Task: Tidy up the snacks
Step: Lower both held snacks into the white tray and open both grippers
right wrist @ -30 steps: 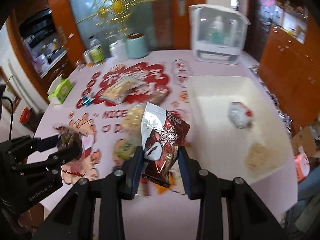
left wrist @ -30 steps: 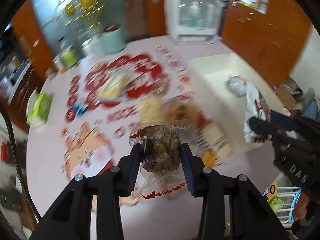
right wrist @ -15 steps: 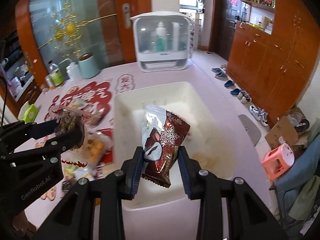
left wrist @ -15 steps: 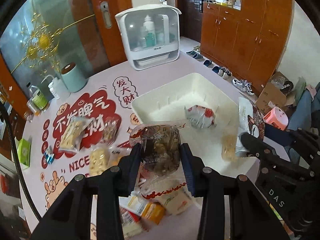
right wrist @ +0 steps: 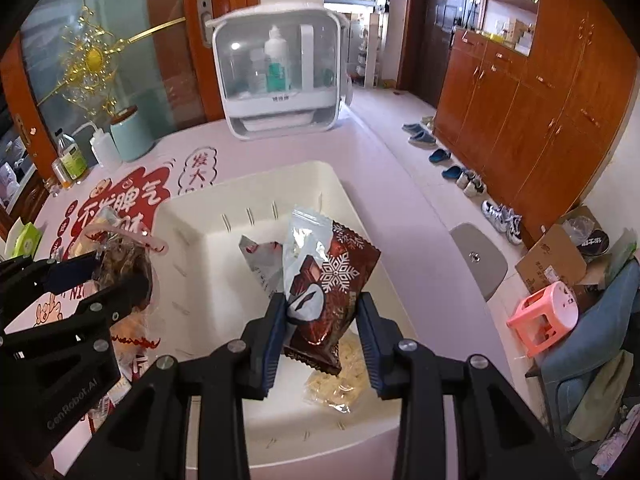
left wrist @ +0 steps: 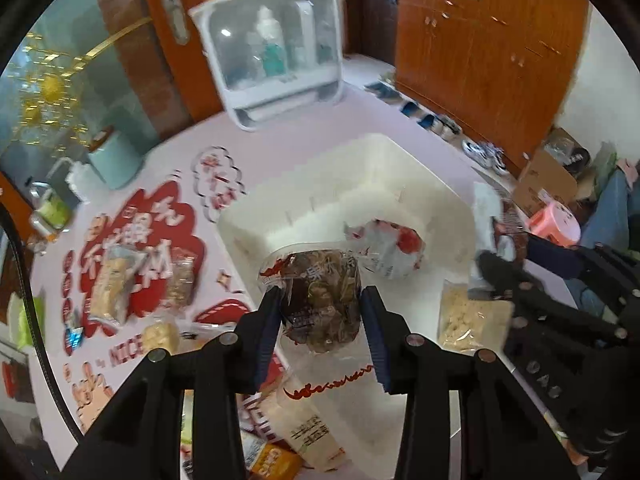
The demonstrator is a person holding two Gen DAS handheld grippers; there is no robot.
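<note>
My left gripper holds a clear bag of dark snacks above the near left corner of the white bin. Its jaws are opening, though the pads still touch the bag. My right gripper carries a red-brown snowflake packet over the middle of the white bin; its jaws are also opening with the packet still pinched between them. A silver-red packet and a bag of pale crackers lie in the bin. The left gripper shows at the right wrist view's left edge.
Several loose snack packs lie on the red-printed table mat left of the bin, and more packets sit under my left gripper. A white clear-fronted cabinet and a mint canister stand at the table's back. A pink stool stands on the floor to the right.
Both grippers have swung right from over the printed mat to above the white bin, each carrying its bag. The dark snack bag and snowflake packet stay between their pads.
</note>
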